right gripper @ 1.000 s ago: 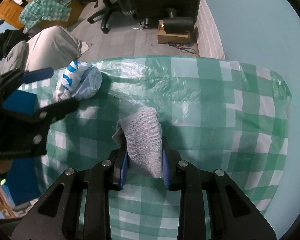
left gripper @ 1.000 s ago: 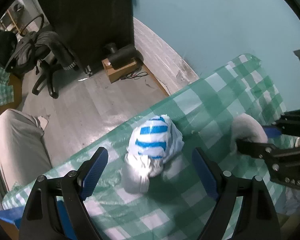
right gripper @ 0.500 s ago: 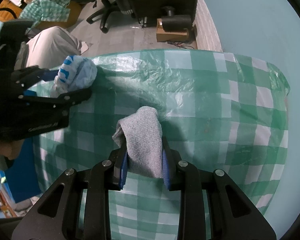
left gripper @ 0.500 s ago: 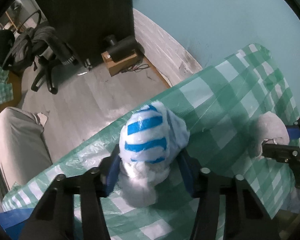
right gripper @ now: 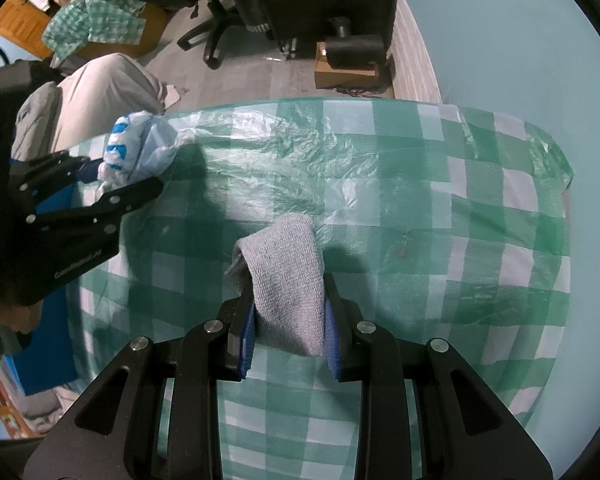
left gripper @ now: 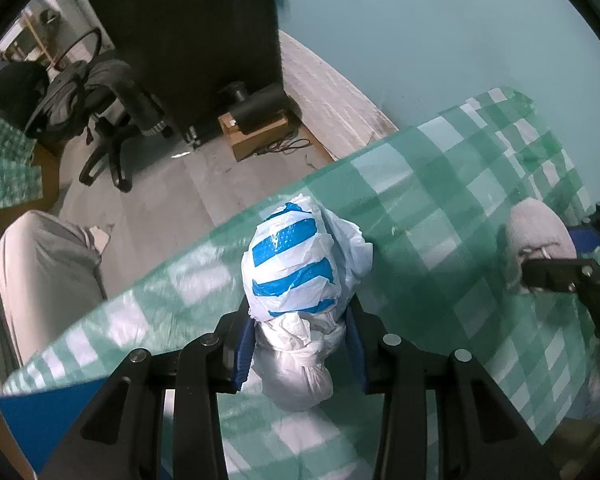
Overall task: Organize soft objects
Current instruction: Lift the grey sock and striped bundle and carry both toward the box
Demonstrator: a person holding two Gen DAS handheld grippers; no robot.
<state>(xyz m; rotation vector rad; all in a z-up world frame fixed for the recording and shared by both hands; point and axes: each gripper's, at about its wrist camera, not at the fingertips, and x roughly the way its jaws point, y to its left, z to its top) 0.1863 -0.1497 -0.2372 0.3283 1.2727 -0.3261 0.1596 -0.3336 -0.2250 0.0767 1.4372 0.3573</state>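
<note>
Our left tongs (left gripper: pixel 298 354) just closing, now gripping striped plastic bag (left gripper: pixel 296 264); our right tongs (right gripper: pixel 288 338) clamp grey cloth (right gripper: pixel 286 276) above checkered desk (right gripper: pixel 440 200).

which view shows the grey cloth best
The right wrist view: the grey cloth sits centred, its weave clear, pinched by the right gripper. The left wrist view shows only a pale, blurred lump at its right edge.

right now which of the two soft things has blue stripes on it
The knotted plastic bag, white with blue stripes, between the left gripper's pads. The other, the plain grey cloth, sits in the right gripper.
</note>
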